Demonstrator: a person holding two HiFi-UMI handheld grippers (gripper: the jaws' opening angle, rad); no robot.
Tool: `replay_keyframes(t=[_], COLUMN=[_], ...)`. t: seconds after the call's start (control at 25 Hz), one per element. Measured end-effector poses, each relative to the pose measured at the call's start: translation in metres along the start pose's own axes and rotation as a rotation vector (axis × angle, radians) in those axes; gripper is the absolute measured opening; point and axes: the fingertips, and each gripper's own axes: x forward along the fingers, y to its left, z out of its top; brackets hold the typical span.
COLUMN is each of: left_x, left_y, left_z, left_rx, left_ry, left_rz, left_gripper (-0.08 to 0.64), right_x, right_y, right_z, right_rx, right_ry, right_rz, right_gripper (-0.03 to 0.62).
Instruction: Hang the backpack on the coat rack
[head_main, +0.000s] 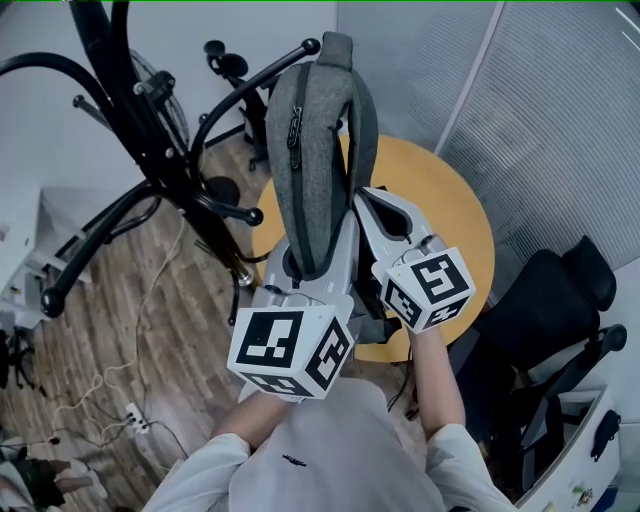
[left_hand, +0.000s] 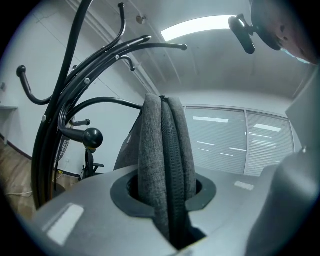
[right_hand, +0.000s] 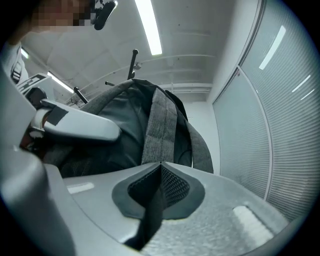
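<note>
In the head view both grippers hold a grey backpack (head_main: 312, 150) upright in the air. Its top handle (head_main: 336, 45) sits close to a knobbed arm (head_main: 262, 75) of the black coat rack (head_main: 150, 140), which stands to the left. My left gripper (head_main: 300, 268) is shut on the pack's lower zipped edge; in the left gripper view the folded grey fabric and zipper (left_hand: 167, 150) are pinched at the left gripper (left_hand: 166, 194), with the coat rack (left_hand: 60, 110) and a ball-tipped hook (left_hand: 92, 137) to the left. My right gripper (right_hand: 159, 192) is shut on a grey shoulder strap (right_hand: 161, 125).
A round wooden table (head_main: 455, 215) lies below and behind the pack. A black office chair (head_main: 545, 310) stands at the right beside a white box (head_main: 580, 465). Cables and a power strip (head_main: 135, 417) lie on the wood floor at the left. A blind-covered glass wall (head_main: 560, 110) runs at the right.
</note>
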Motion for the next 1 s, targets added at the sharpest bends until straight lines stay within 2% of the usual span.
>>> replay_keyframes(t=[0.24,0.52,1.0], left_x=[0.005,0.011,0.013], left_y=[-0.003,-0.008,-0.016], left_z=[0.005,0.003,0.008], left_rx=[-0.066,-0.181,-0.311], left_ry=[-0.050,-0.104,-0.181], left_rz=[0.002,-0.008,-0.031], left_gripper=[0.124,0.126,0.126], right_x=[0.004,0.000,-0.005], right_y=[-0.004,-0.014,-0.024], right_z=[0.006,0.009,0.020], right_rx=[-0.058,-0.123,-0.108], right_ry=[0.033,0.088,0.095], right_rz=[0.001,-0.004,0.008], right_gripper=[-0.009,-0.009,-0.009])
